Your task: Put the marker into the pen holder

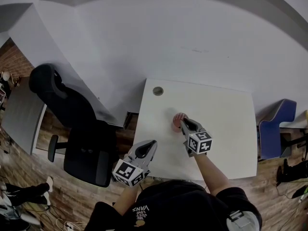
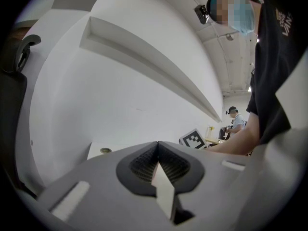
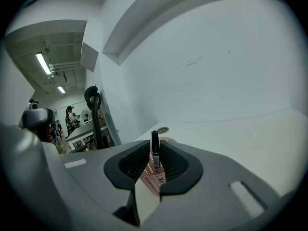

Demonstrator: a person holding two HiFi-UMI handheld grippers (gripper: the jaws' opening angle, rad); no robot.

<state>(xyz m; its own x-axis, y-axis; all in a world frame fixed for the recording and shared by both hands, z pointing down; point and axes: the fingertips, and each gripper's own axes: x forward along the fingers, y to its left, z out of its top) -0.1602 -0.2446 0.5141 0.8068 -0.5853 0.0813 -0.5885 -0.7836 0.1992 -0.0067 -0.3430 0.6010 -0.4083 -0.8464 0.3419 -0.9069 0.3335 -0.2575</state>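
Nearly finished, by the look of it. Head view: shows the right gripper (image 1: 186,125) right over the pink holder (image 1: 177,121) on a white desk (image 1: 226,143), the left gripper (image 1: 147,149) idle at the near edge, a black chair (image 1: 79,134) on wood floor, white wall behind. Left gripper view: fingers (image 2: 142,163) clenched on nothing. Right gripper view: fingers grasping the marker (image 3: 155,148) upright, lower end at or just inside the holder's mesh; cannot tell which. Left to do, probably: lower fully, let go.
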